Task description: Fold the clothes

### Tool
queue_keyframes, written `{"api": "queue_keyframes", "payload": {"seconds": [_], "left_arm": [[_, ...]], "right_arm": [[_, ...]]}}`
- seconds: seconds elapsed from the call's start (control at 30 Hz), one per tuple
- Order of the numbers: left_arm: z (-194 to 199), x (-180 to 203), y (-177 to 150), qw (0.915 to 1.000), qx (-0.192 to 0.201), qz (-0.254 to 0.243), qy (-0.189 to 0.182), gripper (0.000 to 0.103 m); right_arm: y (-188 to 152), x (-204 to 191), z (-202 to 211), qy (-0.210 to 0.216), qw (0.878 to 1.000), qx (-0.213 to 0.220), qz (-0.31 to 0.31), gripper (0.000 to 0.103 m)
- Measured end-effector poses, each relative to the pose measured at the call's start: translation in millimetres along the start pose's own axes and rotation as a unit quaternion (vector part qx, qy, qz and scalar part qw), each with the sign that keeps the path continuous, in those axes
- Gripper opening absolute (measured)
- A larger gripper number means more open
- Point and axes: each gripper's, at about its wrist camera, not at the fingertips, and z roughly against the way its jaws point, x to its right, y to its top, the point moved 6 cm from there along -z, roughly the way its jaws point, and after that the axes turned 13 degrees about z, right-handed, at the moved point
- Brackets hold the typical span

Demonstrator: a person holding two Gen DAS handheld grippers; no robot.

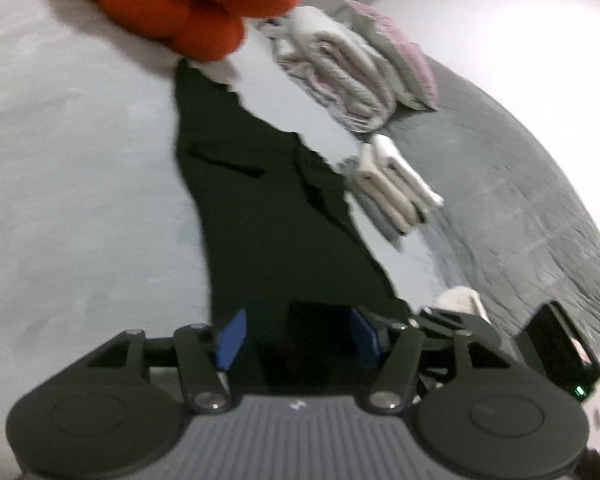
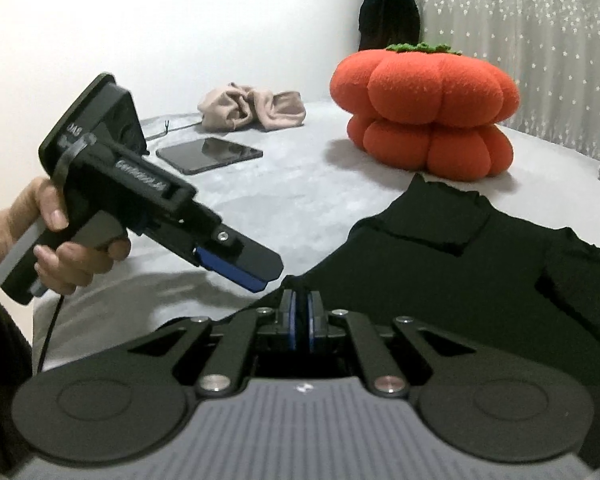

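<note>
We are working the black top [image 2: 460, 280], which is lying spread on the grey bed [image 2: 300, 184], its collar pointing to 12 o'clock toward the orange pumpkin cushion [image 2: 424, 116]. Our right gripper [image 2: 301, 312] is pinching the near hem, pads clamped tight on the cloth. Our left gripper [image 2: 256, 276], at 9 o'clock of the top, is standing open and holding nothing. Folded piles [image 1: 340, 68] are lying at 2 o'clock. We judge we are starting a fold; next, the left needs a second hem grip.
</note>
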Motion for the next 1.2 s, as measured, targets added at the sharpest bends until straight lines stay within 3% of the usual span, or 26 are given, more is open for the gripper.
{"api": "queue_keyframes", "payload": {"seconds": [0.03,0.37,0.67,0.8,0.93,1.03,1.2], "left_arm": [[-0.1,1.8,-1.3,1.0000,-0.004,-0.004,-0.008,0.070],[3.7,-0.2,-7.1,0.9987,-0.018,-0.011,-0.047,0.073],[5.1,-12.4,0.9,0.9949,0.009,0.043,-0.091,0.073],[-6.6,-14.3,1.2,0.9968,0.006,0.046,-0.065,0.071],[-15.7,-14.8,1.9,0.9983,0.000,0.040,-0.043,0.061],[-22.0,-11.3,2.1,0.9990,-0.005,0.031,-0.031,0.060],[-38.2,-0.9,-2.7,0.9997,-0.018,-0.013,0.005,0.055]], "right_arm": [[1.1,0.8,1.2,0.000,1.000,0.003,-0.001,0.006],[8.4,7.2,13.1,0.018,0.999,0.035,-0.012,0.006],[10.7,14.1,22.9,0.038,0.997,0.051,-0.039,0.006],[0.3,20.0,13.5,0.031,0.998,0.016,-0.058,0.006],[-19.9,23.5,-4.2,0.016,0.996,-0.060,-0.064,0.006],[-34.8,26.4,-13.9,0.013,0.992,-0.102,-0.079,0.007],[-40.4,31.1,-9.9,0.015,0.988,-0.111,-0.103,0.016]]}}
